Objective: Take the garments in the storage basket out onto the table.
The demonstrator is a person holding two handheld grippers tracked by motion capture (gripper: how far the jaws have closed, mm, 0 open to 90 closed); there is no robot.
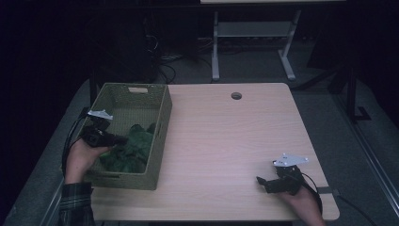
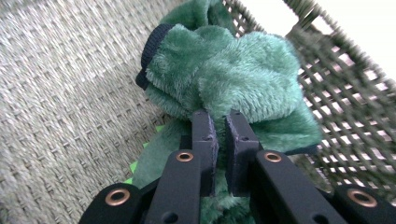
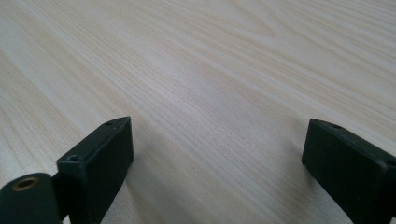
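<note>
A: Starting at the left. Reaching down into the woven basket point(image 1: 162, 110), the left gripper point(image 1: 118, 140), jaws pinched tight on a fold of the green plush garment point(image 2: 224, 74). Fabric visibly squeezed between the pads, so a real grip, not a hover.

B: And the garment itself?

A: Crumpled inside the basket, at its near end, bunched against the right-hand wall. Dark ribbed cuff point(image 2: 150, 49) turned up on top. Gripped at an upper fold, probably because easiest to reach from above and likeliest to lift the whole bundle free of the wall.

B: Further right of the basket?

A: Bare wooden table point(image 1: 226, 141), then the right gripper point(image 1: 263, 182) well apart from the basket, near the front right corner. Jaws spread wide, nothing between them, just wood grain below. Parked low, likely waiting to take or spread the cloth.
</note>
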